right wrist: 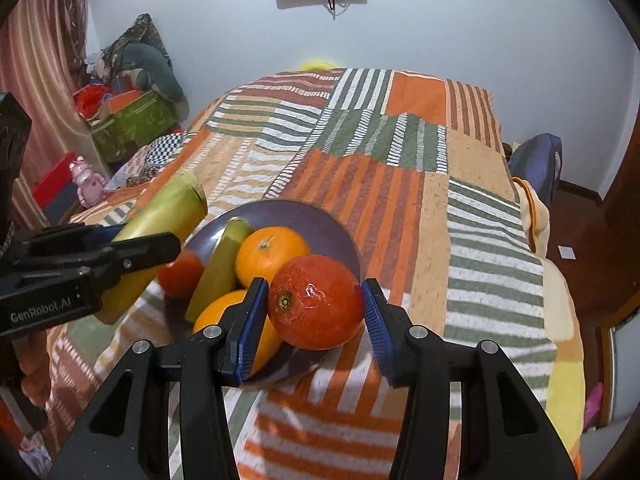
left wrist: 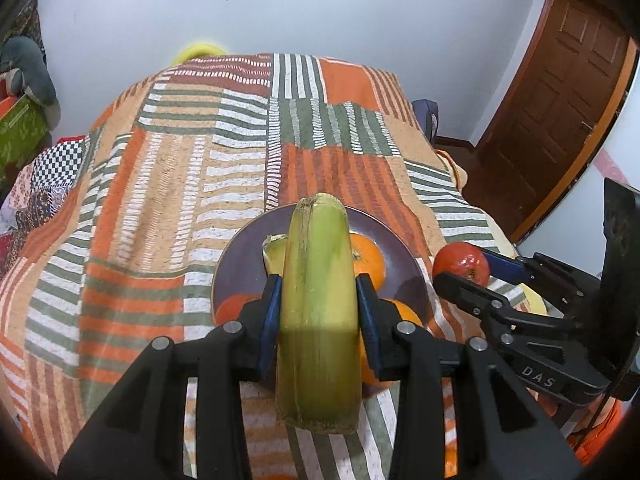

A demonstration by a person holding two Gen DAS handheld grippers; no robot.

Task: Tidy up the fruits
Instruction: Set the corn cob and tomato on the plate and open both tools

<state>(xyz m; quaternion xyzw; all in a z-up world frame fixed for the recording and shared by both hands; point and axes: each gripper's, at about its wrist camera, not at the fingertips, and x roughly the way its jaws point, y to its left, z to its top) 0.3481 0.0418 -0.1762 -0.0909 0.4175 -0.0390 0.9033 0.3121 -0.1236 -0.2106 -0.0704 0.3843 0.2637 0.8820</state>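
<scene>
Fruits mid-transfer to the plate (right wrist: 340,232) on the bed: green banana (left wrist: 318,320) clamped in left gripper (left wrist: 318,316) fingers, red-orange fruit (right wrist: 316,302) gripped between right gripper (right wrist: 316,312) fingers. Next, probably: lowering both among the oranges (right wrist: 272,256), then releasing.

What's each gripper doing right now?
Left gripper: closed on the green banana.
Right gripper: closed on the red-orange fruit.

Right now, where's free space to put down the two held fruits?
Plate: the far right part, beyond the orange, is bare. The near and left parts are crowded with oranges and a green banana. The blanket beyond the plate, toward the wall, is bare. Both hand-held grippers crowd the near rim.
</scene>
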